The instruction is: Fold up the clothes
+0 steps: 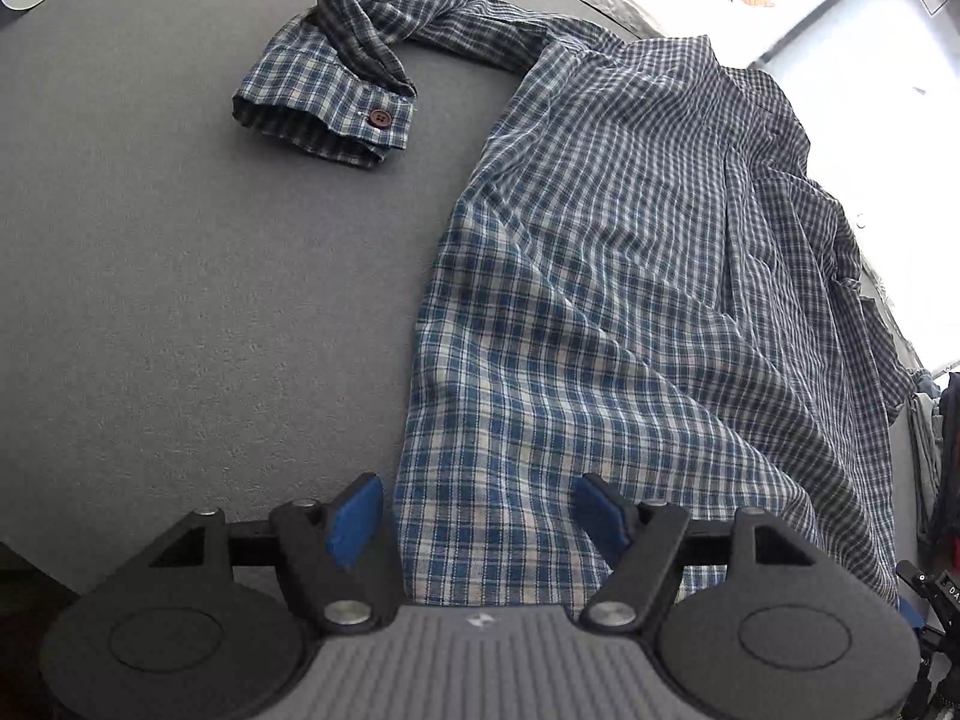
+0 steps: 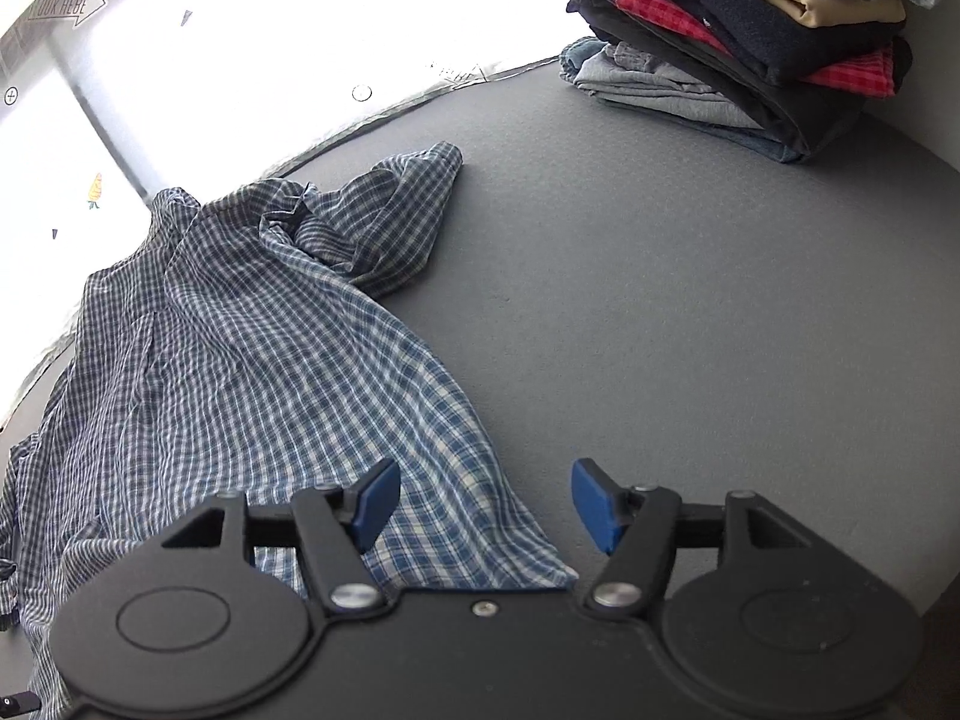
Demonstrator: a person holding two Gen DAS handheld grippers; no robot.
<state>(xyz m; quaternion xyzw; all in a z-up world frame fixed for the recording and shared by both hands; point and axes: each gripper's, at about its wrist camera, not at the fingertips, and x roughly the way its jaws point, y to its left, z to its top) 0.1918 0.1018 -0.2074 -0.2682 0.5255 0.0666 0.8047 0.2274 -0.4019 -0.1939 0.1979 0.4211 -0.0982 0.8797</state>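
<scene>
Hovering over the near hem of the plaid shirt [image 1: 600,300], the left gripper [image 1: 477,516] has its jaws spread wide with the shirt's left hem corner lying between and just under them, nothing pinched yet. The right gripper [image 2: 483,504] likewise has its jaws spread; the opposite hem corner tapers to a point just below the gap between them, nearer its right jaw. The shirt lies spread but rumpled on the grey bench [image 1: 210,300], running away from both sets of jaws toward the far edge, with a buttoned cuff [image 1: 327,114] and twisted sleeve well ahead and left of the left jaws. A stack of folded clothes [image 2: 738,54] sits far ahead and right of the right jaws. The step in hand looks like taking both hem corners: lower each set of jaws so one finger slips beneath the fabric edge, close on all layers, then lift evenly so diagonal wrinkles pull out rather than bunch.
</scene>
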